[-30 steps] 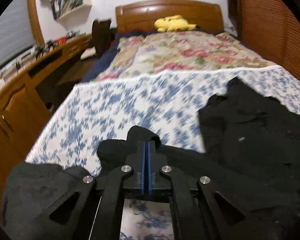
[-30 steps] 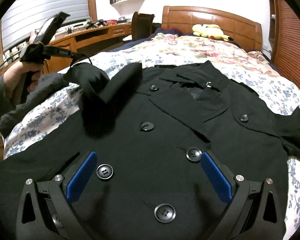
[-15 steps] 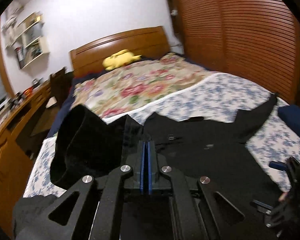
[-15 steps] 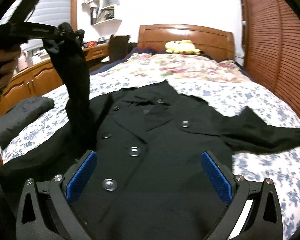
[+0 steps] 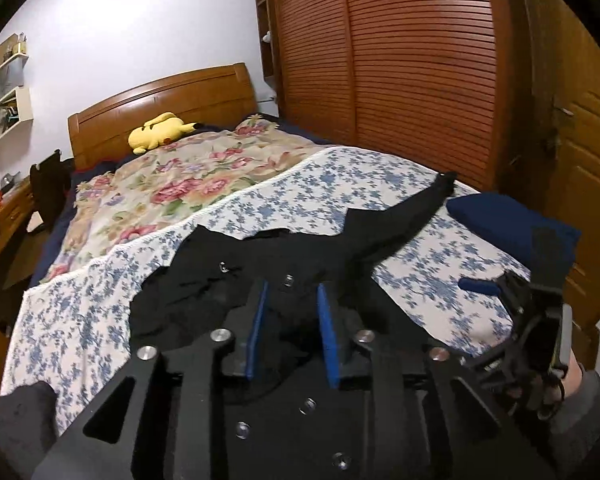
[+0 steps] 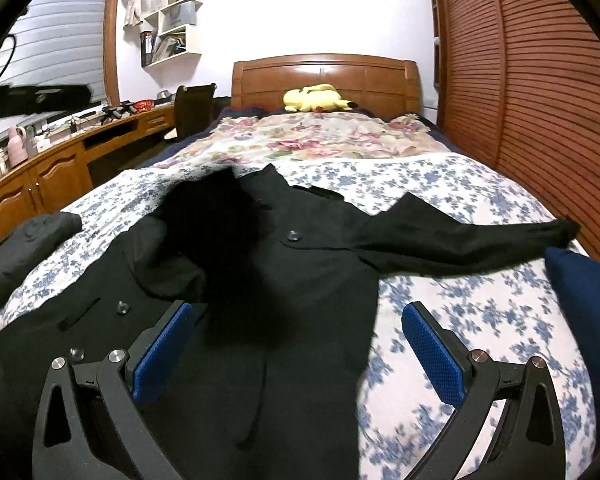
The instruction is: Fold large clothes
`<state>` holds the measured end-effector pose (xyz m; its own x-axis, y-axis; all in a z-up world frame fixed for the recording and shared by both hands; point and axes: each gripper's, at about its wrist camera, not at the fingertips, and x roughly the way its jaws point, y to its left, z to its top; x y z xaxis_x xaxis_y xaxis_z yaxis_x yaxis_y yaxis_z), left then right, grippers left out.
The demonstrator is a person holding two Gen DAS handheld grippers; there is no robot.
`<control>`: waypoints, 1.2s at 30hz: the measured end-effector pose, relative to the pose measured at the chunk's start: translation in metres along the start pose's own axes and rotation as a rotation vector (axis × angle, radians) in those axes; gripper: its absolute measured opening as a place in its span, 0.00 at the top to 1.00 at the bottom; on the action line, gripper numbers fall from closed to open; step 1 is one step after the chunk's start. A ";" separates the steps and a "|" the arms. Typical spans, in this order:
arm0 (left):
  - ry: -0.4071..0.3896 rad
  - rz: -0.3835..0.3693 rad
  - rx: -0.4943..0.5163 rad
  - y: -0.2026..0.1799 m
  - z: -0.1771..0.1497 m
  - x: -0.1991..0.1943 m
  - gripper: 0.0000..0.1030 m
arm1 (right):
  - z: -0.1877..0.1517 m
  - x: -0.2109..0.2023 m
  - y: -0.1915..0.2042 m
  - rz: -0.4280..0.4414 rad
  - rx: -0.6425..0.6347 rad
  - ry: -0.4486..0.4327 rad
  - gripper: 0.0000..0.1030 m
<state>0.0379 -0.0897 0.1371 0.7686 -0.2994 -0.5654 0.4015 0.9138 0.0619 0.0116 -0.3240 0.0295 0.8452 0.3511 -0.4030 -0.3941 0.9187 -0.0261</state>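
Coat (image 6: 300, 280) on bed (image 6: 480, 320), claws apart

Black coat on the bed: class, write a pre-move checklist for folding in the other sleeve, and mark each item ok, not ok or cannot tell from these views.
1. Black coat lies front up on the bed: ok.
2. One sleeve already thrown across the chest: ok.
3. Left gripper letting go: jaws opening, dark cloth still between the pads; fully released, cannot tell.
4. Right gripper open and empty: ok.
5. Outstretched sleeve lies flat within reach: ok.
6. Blue cushion clear of that cuff: not ok, it sits right beside it.
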 end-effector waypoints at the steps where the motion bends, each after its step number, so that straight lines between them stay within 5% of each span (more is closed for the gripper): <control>1: -0.005 -0.005 -0.007 0.001 -0.007 -0.003 0.68 | -0.002 -0.002 0.001 -0.006 -0.002 0.003 0.00; 8: 0.003 -0.009 -0.039 0.008 -0.046 -0.003 0.65 | -0.004 -0.005 -0.005 -0.022 0.005 0.038 0.00; 15: 0.005 -0.001 -0.067 0.016 -0.100 0.000 0.40 | 0.007 0.007 -0.015 -0.030 0.018 0.048 0.00; 25: 0.000 0.039 -0.101 0.024 -0.145 0.005 0.39 | 0.021 0.043 -0.019 -0.045 0.013 0.075 0.00; 36: 0.005 0.084 -0.144 0.030 -0.168 -0.004 0.39 | 0.036 0.099 -0.060 0.026 0.180 0.165 0.25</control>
<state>-0.0367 -0.0151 0.0033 0.7940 -0.2191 -0.5671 0.2599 0.9656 -0.0093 0.1318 -0.3375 0.0239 0.7592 0.3541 -0.5461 -0.3317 0.9324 0.1435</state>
